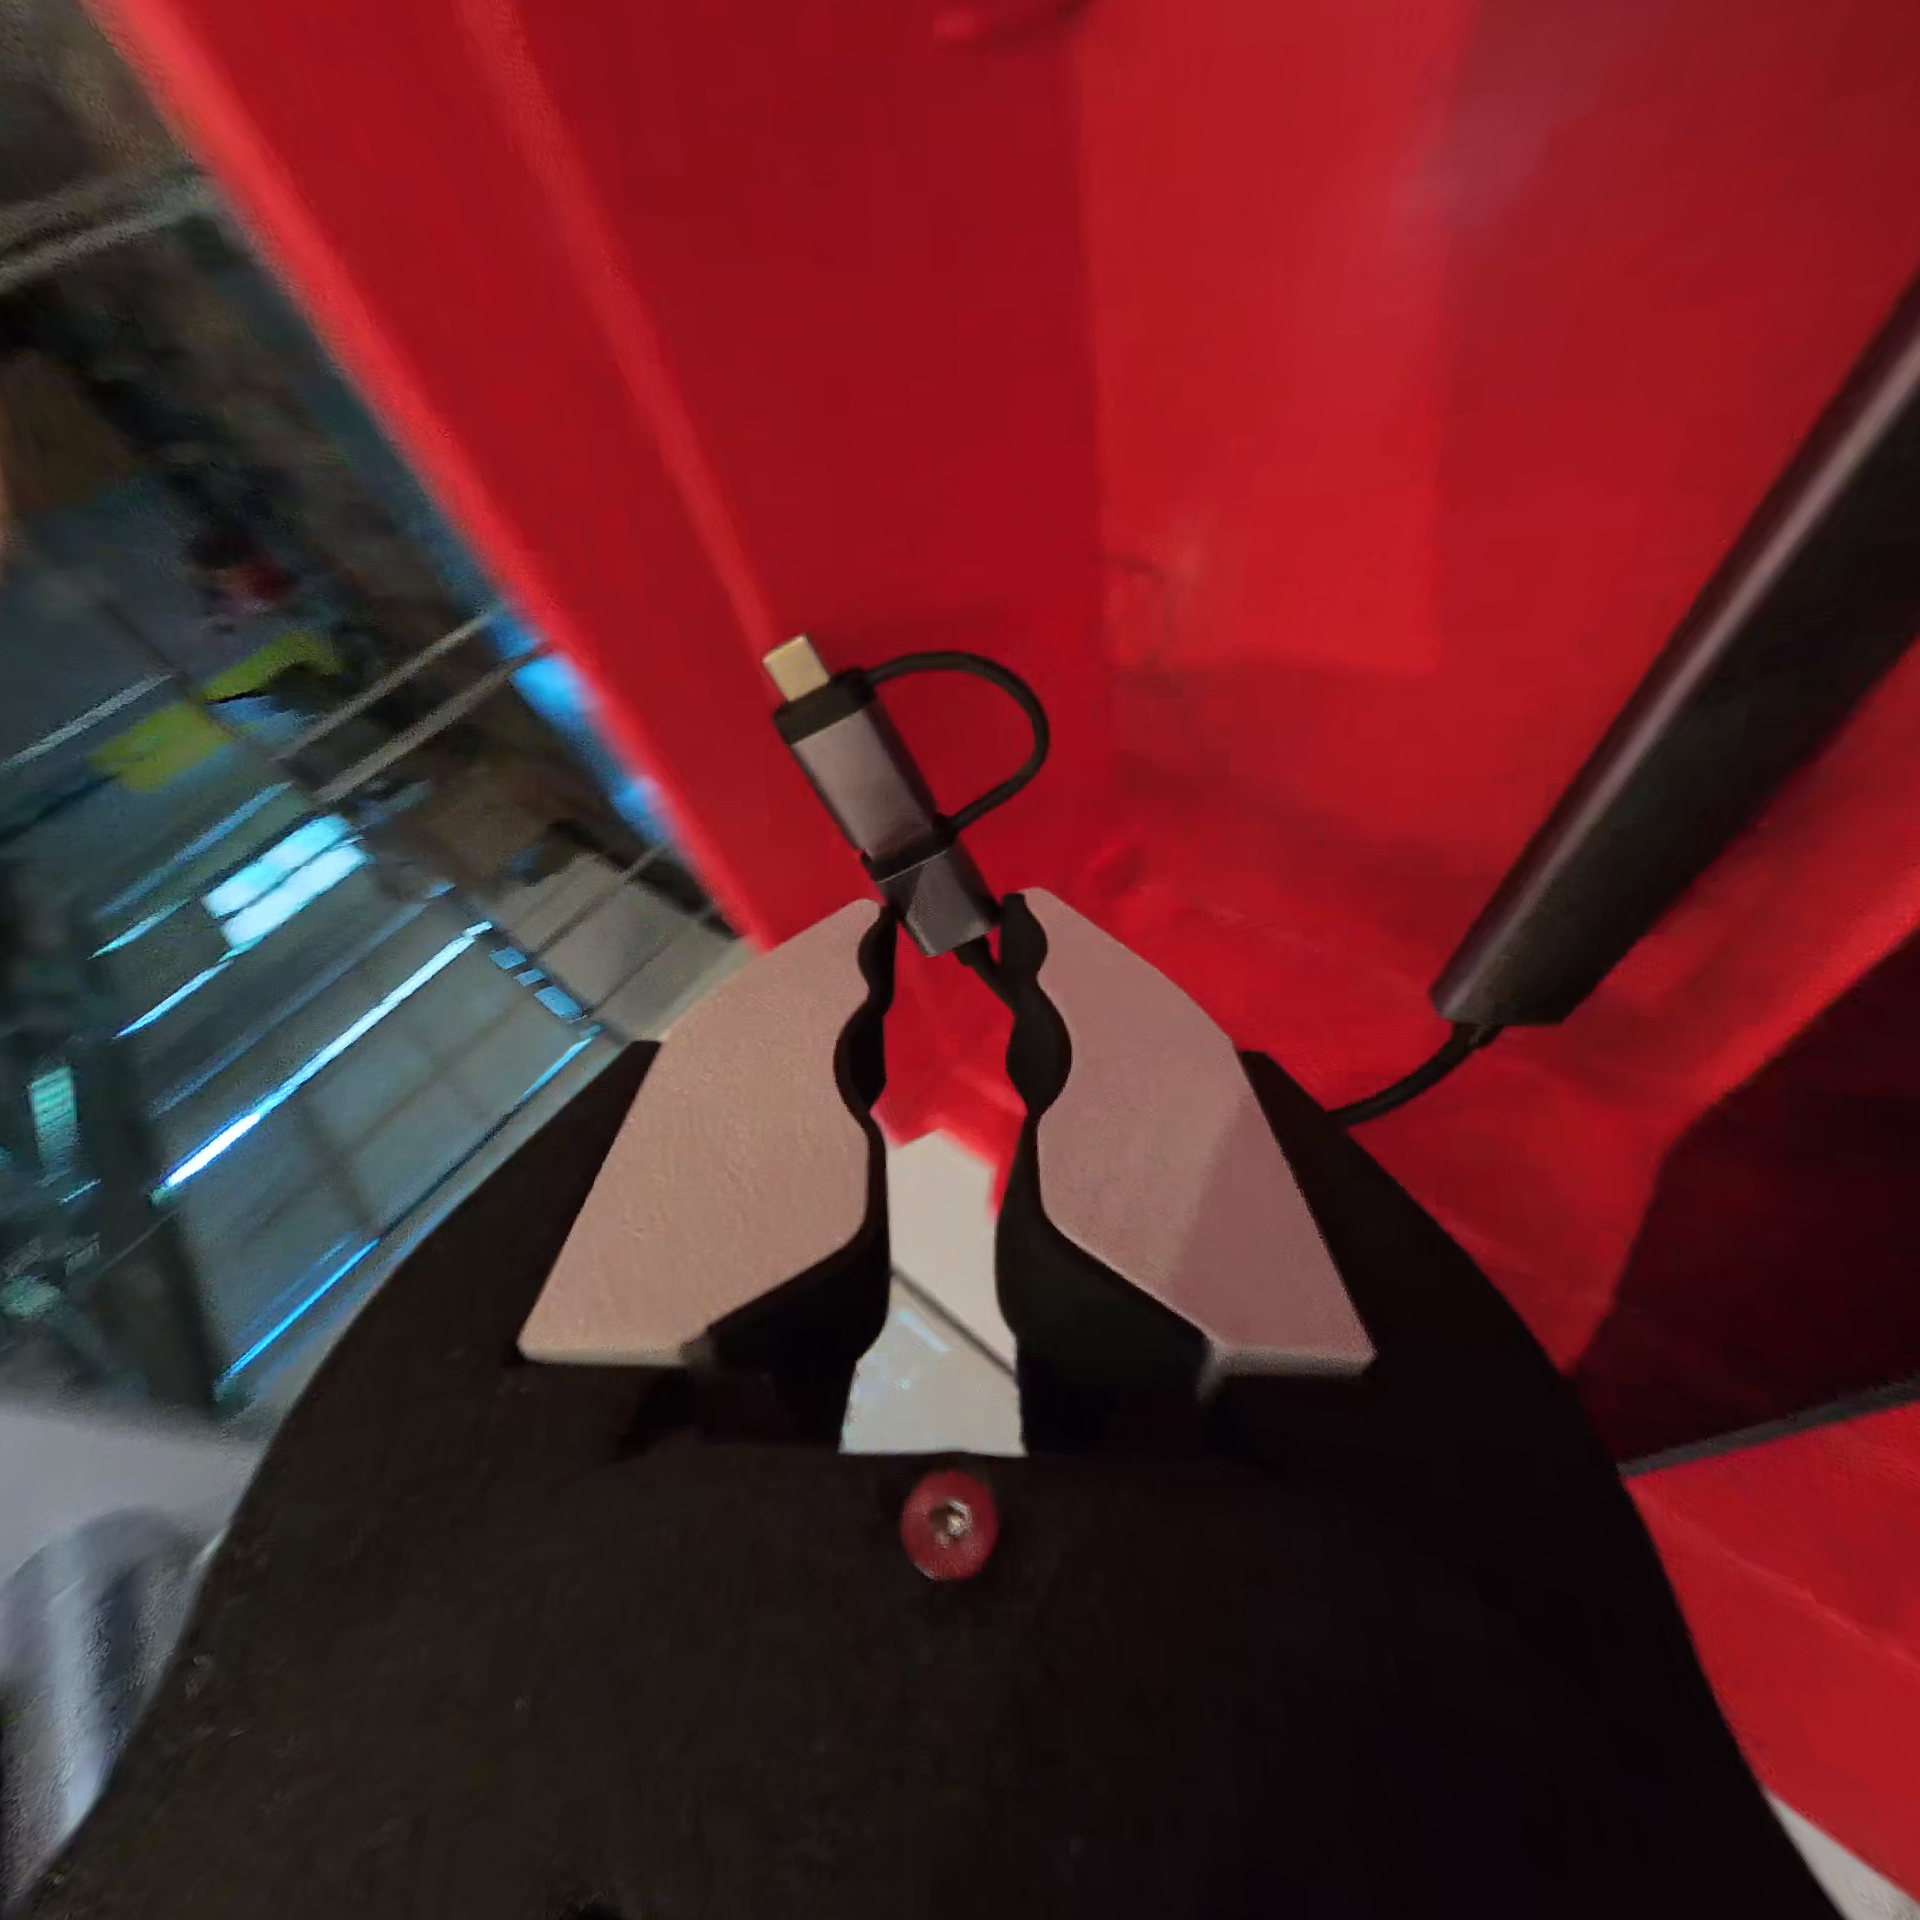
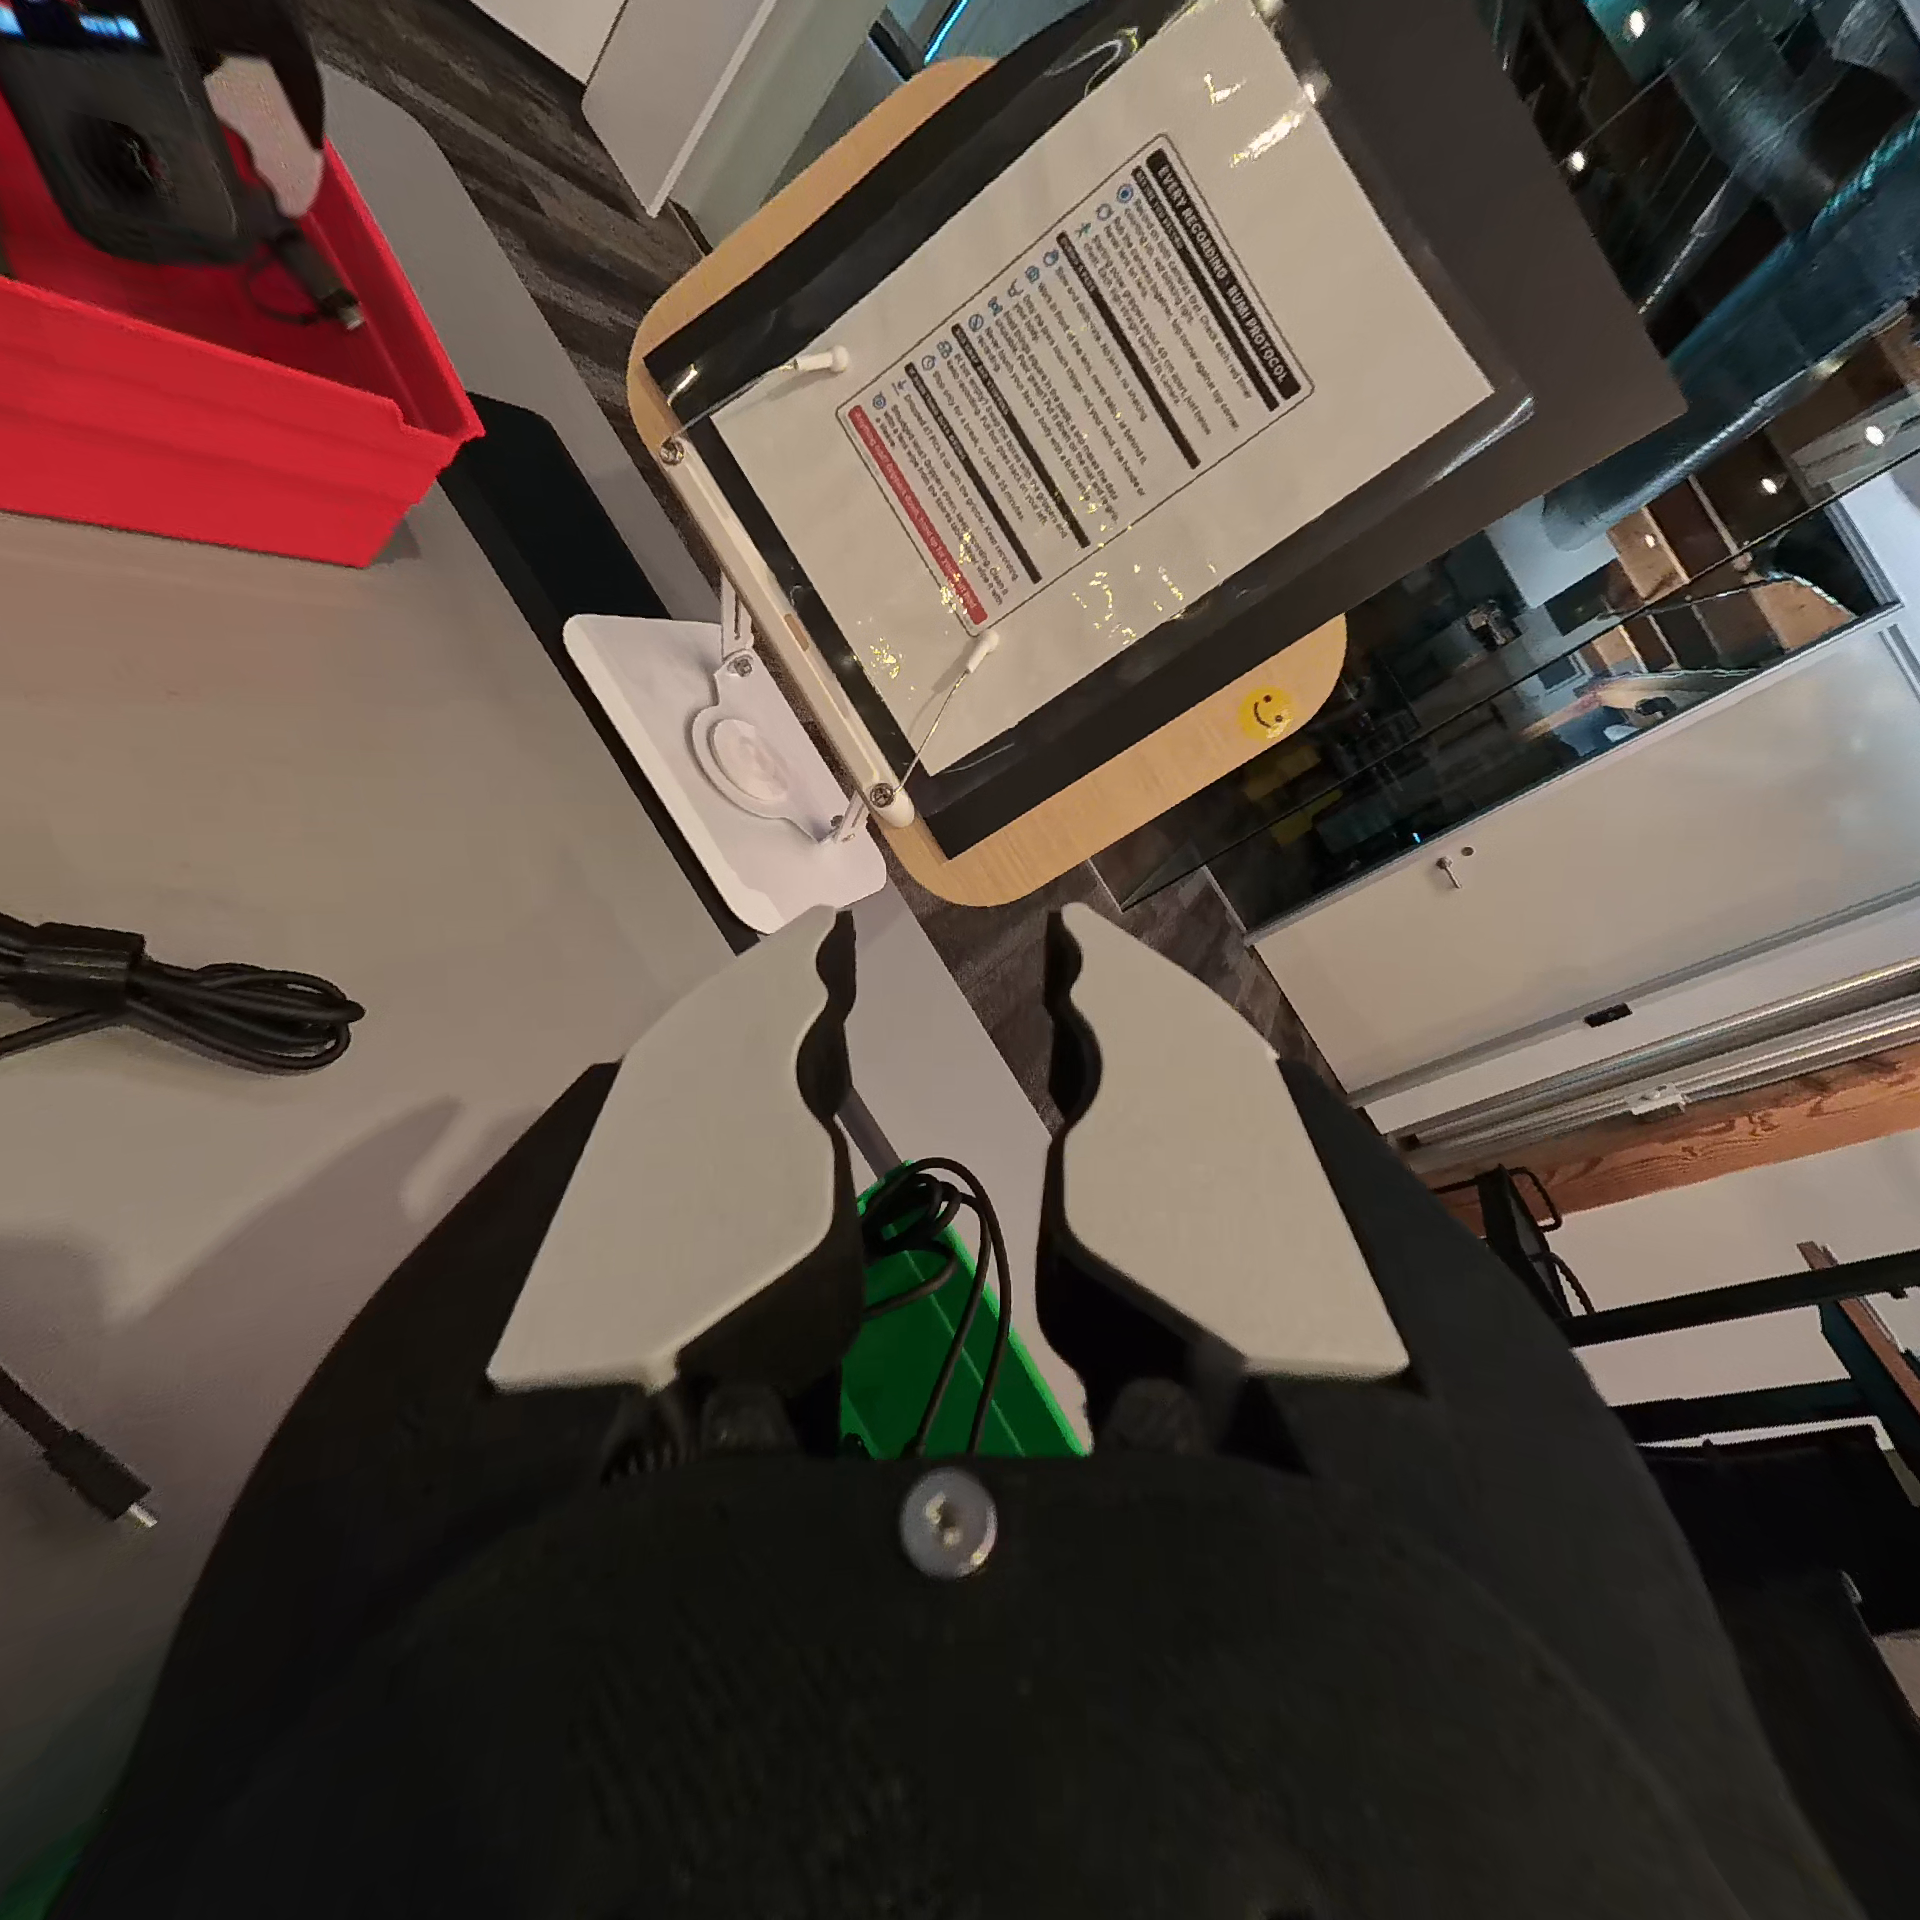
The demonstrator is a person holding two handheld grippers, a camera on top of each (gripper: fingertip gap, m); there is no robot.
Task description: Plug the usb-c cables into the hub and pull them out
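Observation:
In the left wrist view my left gripper (image 1: 945, 920) is shut on a grey USB-C plug (image 1: 868, 774). The plug has a small tethered adapter and a bare metal tip, and points up and left inside a red bin (image 1: 1299, 364). The dark grey hub (image 1: 1683, 727) is a long bar to the right in the bin, apart from the plug, with its own black lead (image 1: 1403, 1091) leaving its lower end. My right gripper (image 2: 951, 925) is open and empty above the table's edge. The right wrist view shows the left gripper (image 2: 270, 135) far off in the red bin (image 2: 208, 436).
On the grey table (image 2: 312, 779) lie a coiled black cable (image 2: 187, 1008) and another cable plug (image 2: 88, 1460). A green bin (image 2: 935, 1351) with a thin black cable is under my right gripper. A white stand (image 2: 748, 758) holds a laminated sheet (image 2: 1081, 395) at the table's edge.

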